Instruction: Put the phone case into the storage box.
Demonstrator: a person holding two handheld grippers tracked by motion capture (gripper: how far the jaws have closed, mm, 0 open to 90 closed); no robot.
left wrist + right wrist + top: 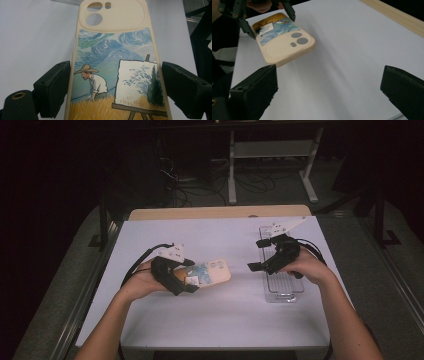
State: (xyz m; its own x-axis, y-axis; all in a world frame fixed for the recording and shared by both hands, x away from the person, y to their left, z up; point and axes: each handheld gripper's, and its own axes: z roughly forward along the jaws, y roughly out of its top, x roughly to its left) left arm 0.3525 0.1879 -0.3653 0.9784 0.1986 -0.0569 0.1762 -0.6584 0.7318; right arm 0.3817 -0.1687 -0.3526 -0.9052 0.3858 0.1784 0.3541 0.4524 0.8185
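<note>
The white table (220, 315) spreads wide, with bare surface between the two hands and toward its near edge; a wooden strip (220, 213) runs along the far edge. A clear tray (283, 293) lies near the right edge, just under the right hand. The phone case (212, 271), cream-rimmed with a painted field scene, is left of centre, lifted off the surface and tilted. The left gripper (191, 276) clamps it by its long sides at the lower end. The right gripper (257, 255) hovers well apart over the tray's left side, jaws spread wide with nothing between them.
</note>
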